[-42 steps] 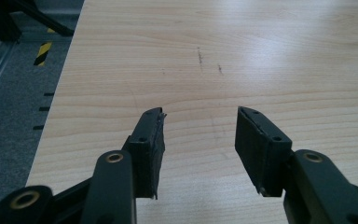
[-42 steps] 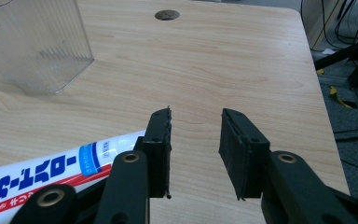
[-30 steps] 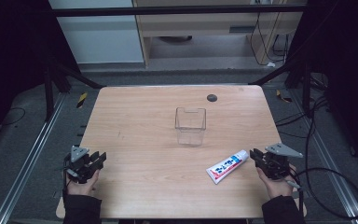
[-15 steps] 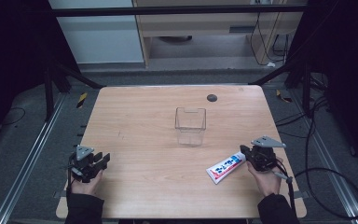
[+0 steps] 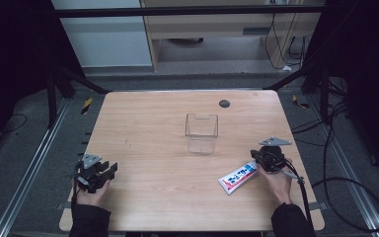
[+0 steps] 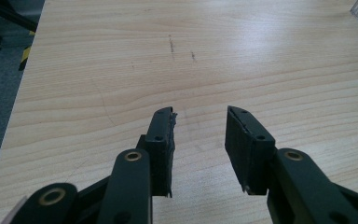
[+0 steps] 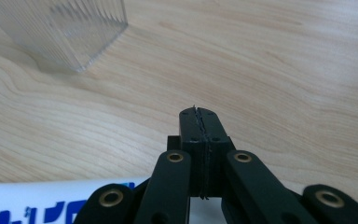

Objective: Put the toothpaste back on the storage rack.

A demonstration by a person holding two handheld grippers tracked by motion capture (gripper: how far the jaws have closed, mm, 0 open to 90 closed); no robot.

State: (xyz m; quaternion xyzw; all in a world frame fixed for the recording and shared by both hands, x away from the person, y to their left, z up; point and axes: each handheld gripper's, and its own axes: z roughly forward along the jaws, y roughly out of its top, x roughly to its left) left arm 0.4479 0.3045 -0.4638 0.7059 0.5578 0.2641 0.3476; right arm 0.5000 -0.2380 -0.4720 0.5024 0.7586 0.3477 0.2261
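table [image 5: 153,138]: light wood with wavy grain lines, smooth, a soft shine past the left gripper's jaws
box [image 5: 202,132]: clear see-through plastic, thin ribs on its walls, just ahead of the right gripper
tube [image 5: 237,177]: white glossy plastic with blue and red print
left gripper [image 6: 199,125]: matt black plastic, brass-coloured rivets
right gripper [image 7: 199,115]: matt black, toothed pads

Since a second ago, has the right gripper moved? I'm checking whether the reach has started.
Yes. The right gripper has shifted left and away from the person, toward the clear container, and now sits above the toothpaste tube's far end.
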